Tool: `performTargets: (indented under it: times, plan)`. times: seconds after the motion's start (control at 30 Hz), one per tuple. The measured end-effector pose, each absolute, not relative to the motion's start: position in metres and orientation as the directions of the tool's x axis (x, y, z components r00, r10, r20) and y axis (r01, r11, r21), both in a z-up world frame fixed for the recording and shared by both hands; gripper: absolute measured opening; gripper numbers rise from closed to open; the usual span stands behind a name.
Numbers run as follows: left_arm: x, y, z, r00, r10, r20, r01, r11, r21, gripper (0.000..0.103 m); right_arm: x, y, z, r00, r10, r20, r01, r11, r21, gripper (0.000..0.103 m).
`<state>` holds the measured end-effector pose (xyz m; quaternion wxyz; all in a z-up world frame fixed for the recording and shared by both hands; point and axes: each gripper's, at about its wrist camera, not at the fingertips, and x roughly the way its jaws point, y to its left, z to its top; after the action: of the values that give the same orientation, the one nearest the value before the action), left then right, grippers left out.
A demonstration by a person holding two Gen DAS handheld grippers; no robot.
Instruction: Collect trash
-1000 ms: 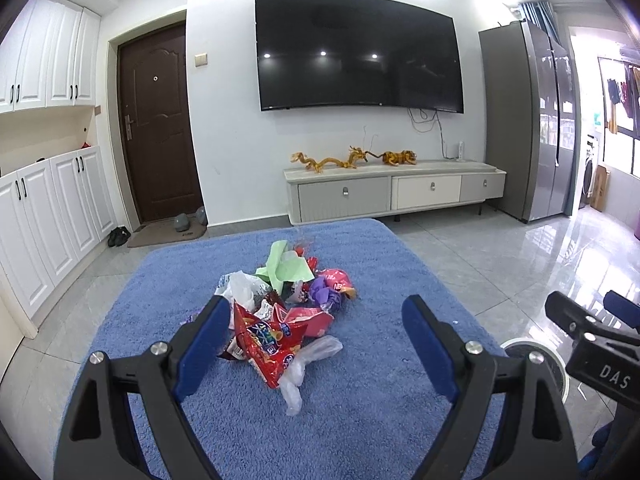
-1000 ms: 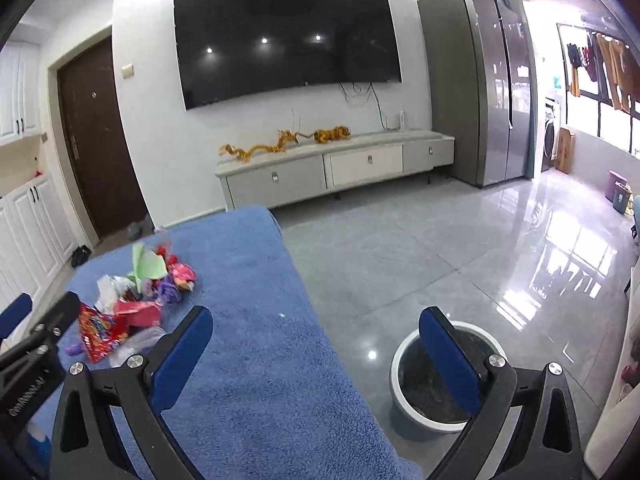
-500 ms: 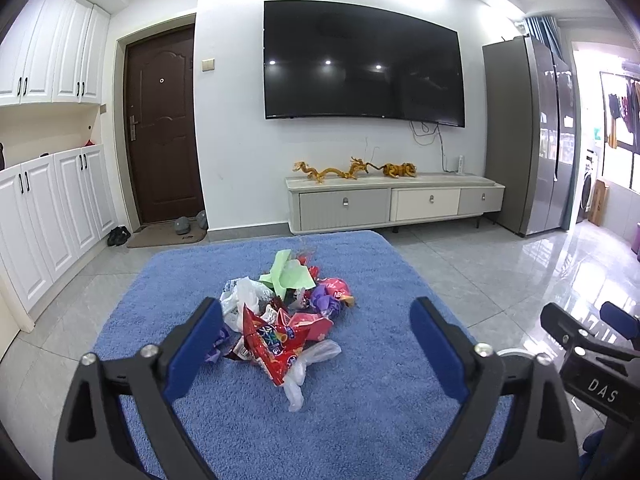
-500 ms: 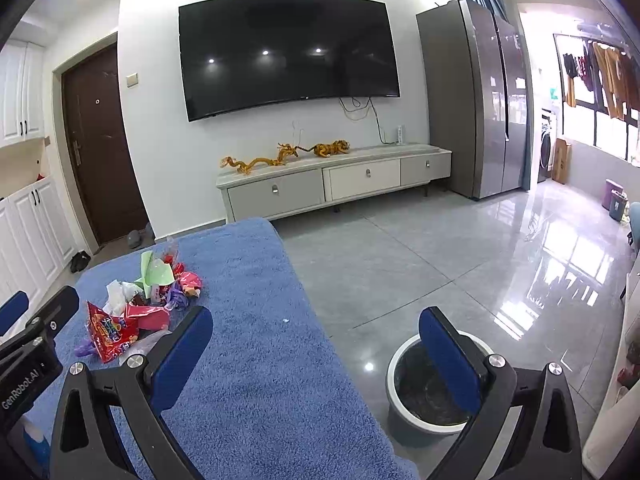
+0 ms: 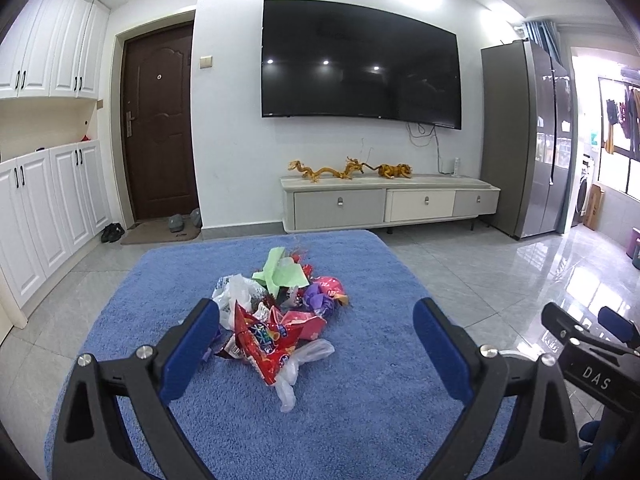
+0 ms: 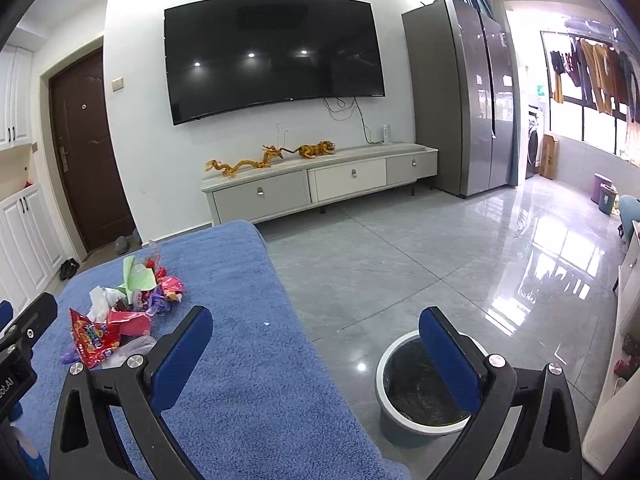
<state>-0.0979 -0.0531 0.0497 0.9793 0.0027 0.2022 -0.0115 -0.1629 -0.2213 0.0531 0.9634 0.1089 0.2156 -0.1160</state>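
Blue-padded left gripper [image 5: 316,326] wide open, empty

The left hand-held gripper [image 5: 316,320] points slightly downward, its blue-padded jaws spread wide with nothing pressed between them. Beside it, the right hand-held gripper [image 6: 316,330] is held at a similar downward tilt, jaws likewise wide apart and gripping nothing.
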Motion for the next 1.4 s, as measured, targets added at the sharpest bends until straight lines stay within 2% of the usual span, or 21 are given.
performTargets:
  times: [0.3,0.8,1.07,1.4]
  plan:
    - [-0.097,-0.039,0.047,0.916,-0.021,-0.401,0.007,0.999,-0.037,0.098,-0.171,-0.226,0.057,0.886,-0.204,-0.416,0.301,0.937,0.180,0.103]
    - [-0.112,-0.030,0.064,0.948,0.025,-0.318,-0.043,0.998,-0.047,0.098,-0.183,-0.219,0.070,0.903,-0.213,-0.374,0.293,0.941,0.172,0.103]
    - [-0.106,-0.040,0.062,0.934,-0.023,-0.357,0.013,0.999,-0.029,0.098,-0.180,-0.221,0.067,0.901,-0.221,-0.373,0.293,0.944,0.150,0.103]
    - [-0.091,-0.050,0.054,0.927,-0.021,-0.375,0.020,1.000,-0.004,0.098,-0.174,-0.229,0.067,0.914,-0.205,-0.349,0.271,0.951,0.150,0.103]
